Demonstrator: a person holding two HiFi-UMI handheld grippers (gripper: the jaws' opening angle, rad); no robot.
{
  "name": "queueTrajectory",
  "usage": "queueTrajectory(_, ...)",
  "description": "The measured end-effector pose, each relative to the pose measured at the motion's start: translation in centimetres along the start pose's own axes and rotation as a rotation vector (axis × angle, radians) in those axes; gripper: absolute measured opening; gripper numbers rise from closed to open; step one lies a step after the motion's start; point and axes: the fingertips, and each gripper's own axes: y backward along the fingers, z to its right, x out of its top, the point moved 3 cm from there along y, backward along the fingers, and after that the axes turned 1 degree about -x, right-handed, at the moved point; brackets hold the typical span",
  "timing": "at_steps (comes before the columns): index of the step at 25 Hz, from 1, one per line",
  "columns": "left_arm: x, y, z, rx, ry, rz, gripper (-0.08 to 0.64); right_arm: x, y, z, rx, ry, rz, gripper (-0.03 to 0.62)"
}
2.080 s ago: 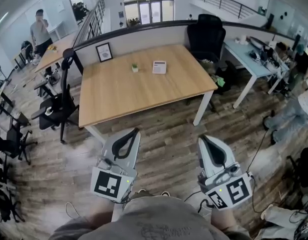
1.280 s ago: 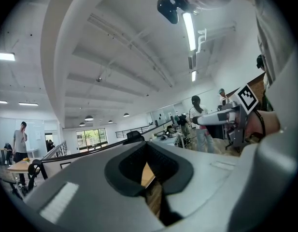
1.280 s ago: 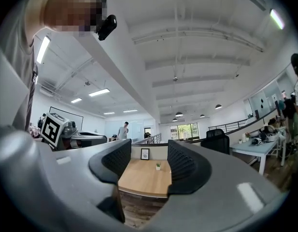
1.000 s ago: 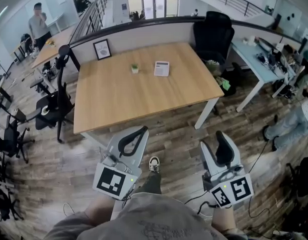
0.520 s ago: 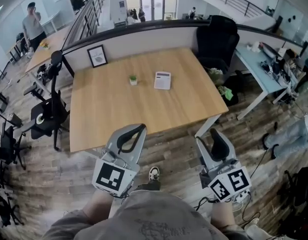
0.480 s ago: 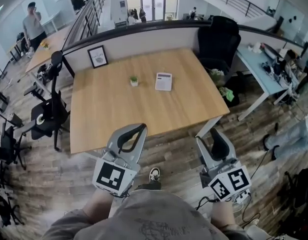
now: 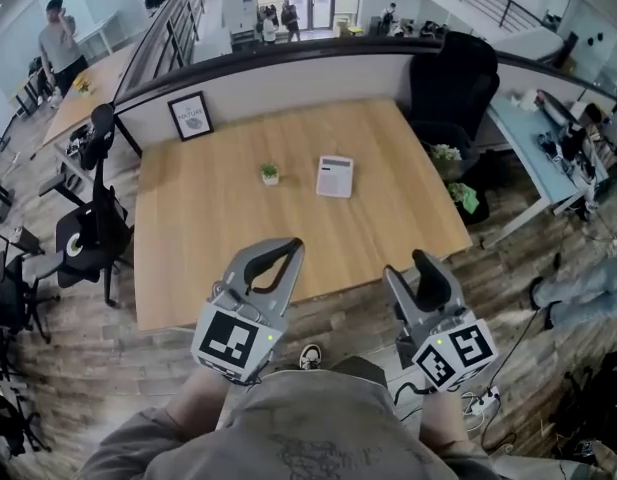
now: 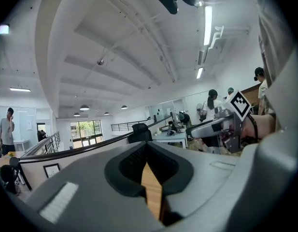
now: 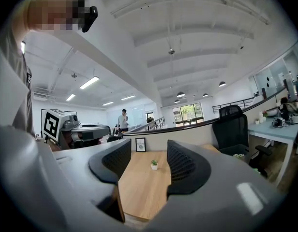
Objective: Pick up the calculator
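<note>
The flat white rectangular calculator [image 7: 335, 176] is seen well ahead, between the clenched left gripper [image 7: 285, 247] and the released, empty right gripper [image 7: 426, 266].

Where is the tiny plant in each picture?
Head view: the plant is in the middle, just left of the calculator.
Left gripper view: not in it.
Right gripper view: the plant is low in the centre, seen between the jaws.
Shared landmark: the frame, which shows in all three views.
</note>
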Motion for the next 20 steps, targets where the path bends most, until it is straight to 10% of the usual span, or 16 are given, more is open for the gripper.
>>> queueTrajectory(20, -0.6, -16.0, -6.1, 0.177, -0.02, -0.065, 0.002, 0.9, -14.0, 14.9, 0.196, 0.015, -0.125, 0.219)
